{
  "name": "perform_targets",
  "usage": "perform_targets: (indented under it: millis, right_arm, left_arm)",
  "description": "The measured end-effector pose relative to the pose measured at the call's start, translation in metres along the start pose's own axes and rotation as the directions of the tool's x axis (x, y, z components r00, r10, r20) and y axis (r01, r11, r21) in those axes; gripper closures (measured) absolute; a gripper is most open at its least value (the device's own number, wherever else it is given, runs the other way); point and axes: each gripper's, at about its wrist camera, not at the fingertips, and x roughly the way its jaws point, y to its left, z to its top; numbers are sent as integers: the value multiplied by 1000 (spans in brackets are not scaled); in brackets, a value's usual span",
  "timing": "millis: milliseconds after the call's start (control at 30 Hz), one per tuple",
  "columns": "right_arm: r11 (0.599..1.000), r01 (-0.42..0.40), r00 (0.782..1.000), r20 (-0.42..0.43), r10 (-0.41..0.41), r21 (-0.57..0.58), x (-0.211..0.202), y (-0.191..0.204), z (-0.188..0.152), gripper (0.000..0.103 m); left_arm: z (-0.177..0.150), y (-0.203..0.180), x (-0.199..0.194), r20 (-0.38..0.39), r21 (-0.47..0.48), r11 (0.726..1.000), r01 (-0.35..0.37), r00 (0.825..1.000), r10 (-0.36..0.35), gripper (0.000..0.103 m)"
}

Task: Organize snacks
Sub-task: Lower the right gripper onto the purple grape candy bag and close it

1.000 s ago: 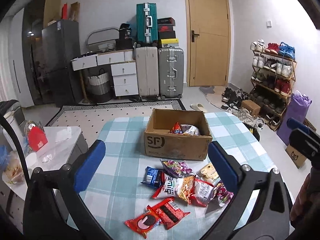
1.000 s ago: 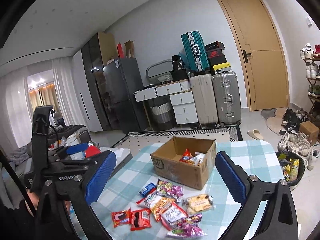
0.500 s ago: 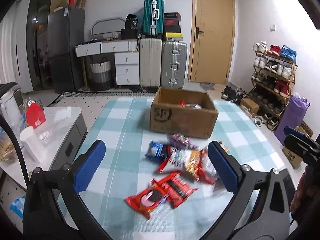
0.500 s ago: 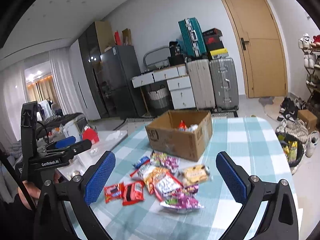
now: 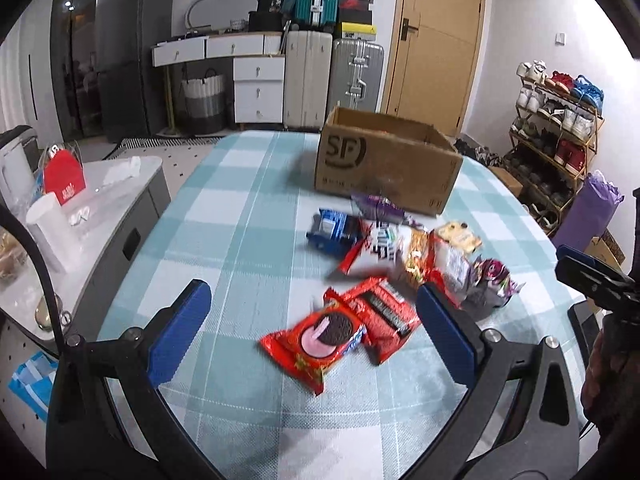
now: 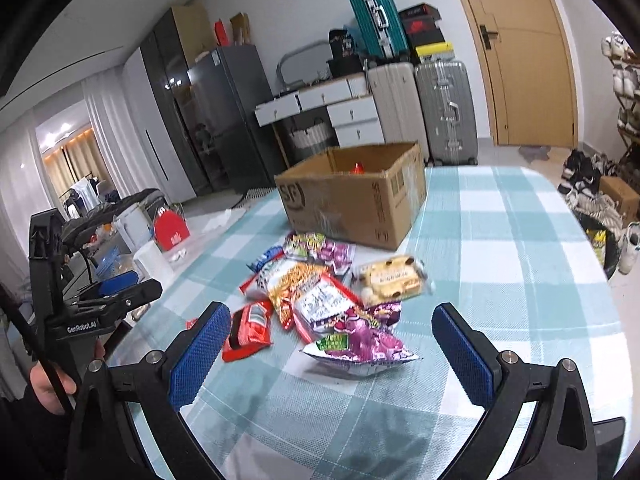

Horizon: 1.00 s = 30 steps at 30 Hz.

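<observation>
A pile of snack packets lies on the checked tablecloth (image 5: 224, 224) in front of an open cardboard box (image 5: 384, 164) (image 6: 352, 200). Nearest my left gripper (image 5: 312, 332) is a red cookie packet (image 5: 316, 340) beside a second red packet (image 5: 380, 312); the blue fingers stand wide open on either side of them, above the cloth. My right gripper (image 6: 332, 352) is open too, hovering over a purple candy bag (image 6: 360, 344). A yellow biscuit pack (image 6: 392, 278) and an orange-red bag (image 6: 296, 284) lie further in. A red snack tip pokes above the box rim.
A low side table (image 5: 92, 208) with a red box and white cup stands left of the table. Suitcases (image 5: 332, 76), white drawers and a wooden door line the far wall. A shoe rack (image 5: 556, 128) stands right. The other gripper and a hand show at each view's edge.
Both grippers have dropped lower and come closer to the snack pile; the box interior has gone out of the left view. Both stay open and hold nothing.
</observation>
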Motion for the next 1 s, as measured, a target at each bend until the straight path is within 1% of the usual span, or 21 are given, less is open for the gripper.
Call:
perform_targets:
  millis: [167,367,433,533,633,733,800,867,933,1000]
  right_arm:
    - [1000,-8,998,-63,9,25,26,-7,-7,1]
    - [998,10,992,-130,-1,67,51,-20,-12,1]
    - [997,20,990,-139,-10,74,59,-24,-12,3]
    - [997,13,986,-165,-1,75,69,-28,-10,21]
    - [997,12,977,-214,5,77,82,-30,-11,21]
    - [998,10,973,-233,5,62,89,-26,-13,23]
    - [999,13,967,-254,1,53,95,-24,-15,32]
    - [998,6,962,-272,10,60,99,-23,-18,34]
    - [998,5,962,-272,11,58,99,-21,-22,37]
    - [999,7,964,-266,7,52,97,-20,-24,44]
  left_arm:
    - [-9,-3,10,-26,5,1000,18,999,-18,1]
    - [-17,-3,25,-63,6,1000,28,998,-28,1]
    - [-18,-1,29,-76,0,1000,24,997,-24,1]
    - [-17,5,32,-85,-22,999,26,996,-28,1]
    - [-17,12,33,-90,-40,999,21,996,-25,1]
    - [-18,17,34,-93,-59,998,17,995,-22,1]
    - [-17,20,36,-101,-72,997,18,995,-25,1]
    - [-19,22,36,-103,-79,997,18,994,-26,1]
    - [-20,23,35,-108,-80,997,14,994,-23,1]
    - [-20,24,34,-107,-81,997,14,994,-23,1]
